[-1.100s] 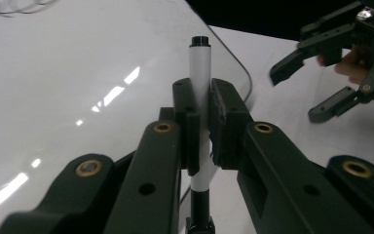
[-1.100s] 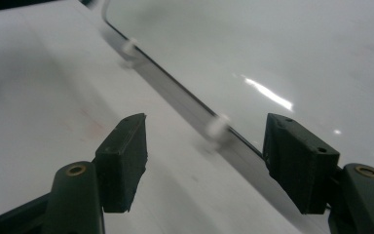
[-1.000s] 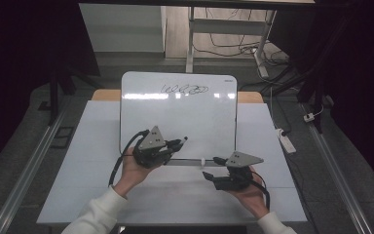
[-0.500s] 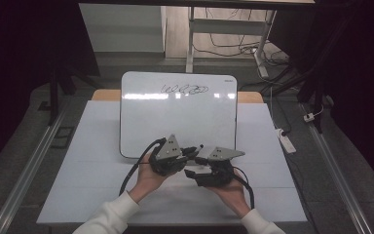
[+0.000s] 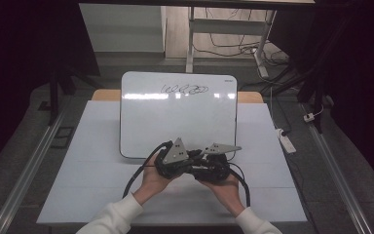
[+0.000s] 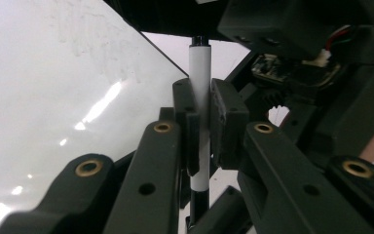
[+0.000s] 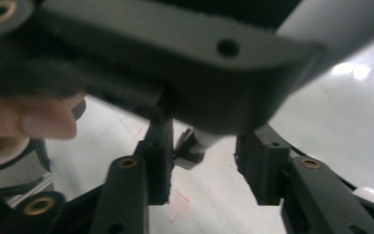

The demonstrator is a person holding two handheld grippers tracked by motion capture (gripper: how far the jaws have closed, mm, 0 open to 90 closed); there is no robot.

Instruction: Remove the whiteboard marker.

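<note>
Between left tool [image 6: 202, 131] pads, marker [image 6: 199, 83] upright

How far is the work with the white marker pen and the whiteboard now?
Done: the white whiteboard bears a black scribble. In hand: the left gripper clamps the white marker pen; the right gripper, jaws just closing, has its end between them, not gripped. Left: probably the cap.

A white power strip [image 5: 287, 143] lies on the floor right of the desk [image 5: 78, 161]. Loose cables [image 5: 224, 48] run beneath a white frame [image 5: 191, 36] beyond it
</note>
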